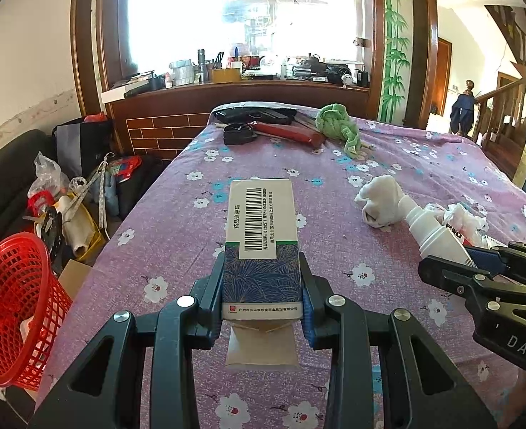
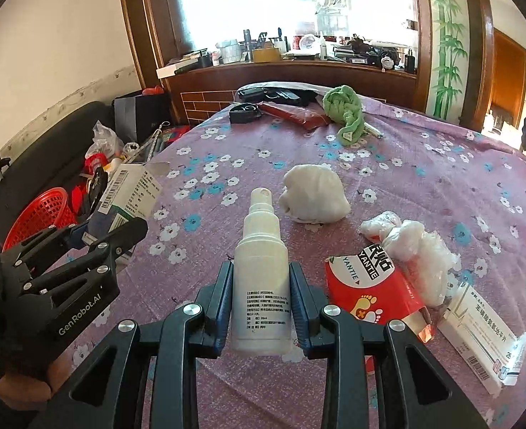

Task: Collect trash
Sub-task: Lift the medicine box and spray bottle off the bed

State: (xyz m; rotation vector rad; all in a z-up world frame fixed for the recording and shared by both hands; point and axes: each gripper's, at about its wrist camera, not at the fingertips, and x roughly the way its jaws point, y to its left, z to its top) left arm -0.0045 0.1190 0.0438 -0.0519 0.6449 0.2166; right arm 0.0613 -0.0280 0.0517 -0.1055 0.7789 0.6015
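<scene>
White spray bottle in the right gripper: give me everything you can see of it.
The spray bottle is small, white and plastic-looking, with a cylindrical body, a stepped neck and a capless nozzle head showing a small hole. Black printed text runs down its lower body. The right gripper is shut on it, pads pressing both sides of the body. It points away from the camera, nozzle toward the white wad, over the floral cloth. From the left wrist view, only its upper part shows.
</scene>
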